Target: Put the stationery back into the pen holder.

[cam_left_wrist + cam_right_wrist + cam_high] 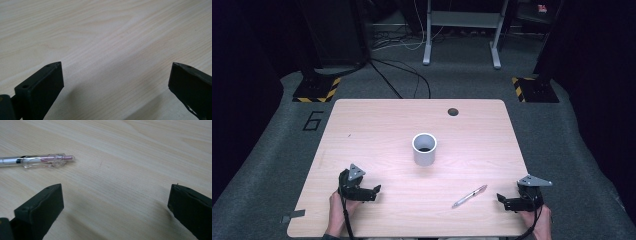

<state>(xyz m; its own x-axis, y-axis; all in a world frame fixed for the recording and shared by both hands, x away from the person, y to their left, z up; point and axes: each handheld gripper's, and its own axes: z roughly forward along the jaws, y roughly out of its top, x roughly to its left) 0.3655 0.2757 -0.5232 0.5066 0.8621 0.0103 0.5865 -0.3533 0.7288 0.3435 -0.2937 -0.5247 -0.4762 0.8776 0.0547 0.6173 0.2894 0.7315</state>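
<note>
Two grippers low at the near edge of the light wood-grain counter [377, 125], each held in a hand.

Left gripper [374, 190]: jaws spread wide, nothing between them. In the left gripper view [116, 82] there is bare wood between and ahead of the jaws. Jaws point toward the counter's middle.

Right gripper [501, 198]: jaws released too, wide gap, nothing gripped. In the right gripper view [116, 202] the clear plastic ballpoint pen with pink clicker end [37, 160] lies flat on the counter ahead of the jaws and off toward the left jaw, well outside the gap, touching neither. Pink end points toward the jaw centreline; the barrel runs out of frame at left.

High view: same pen [469, 196] lies at a slant between the two grippers, much nearer the right jaws, just beyond their tips. White short cylindrical plastic cup [424, 148] stands upright, open top, beyond both sets of jaws, roughly midway between them, well apart from the pen. Dark round hole [453, 111] in the counter sits past the cup near the far edge.
</note>
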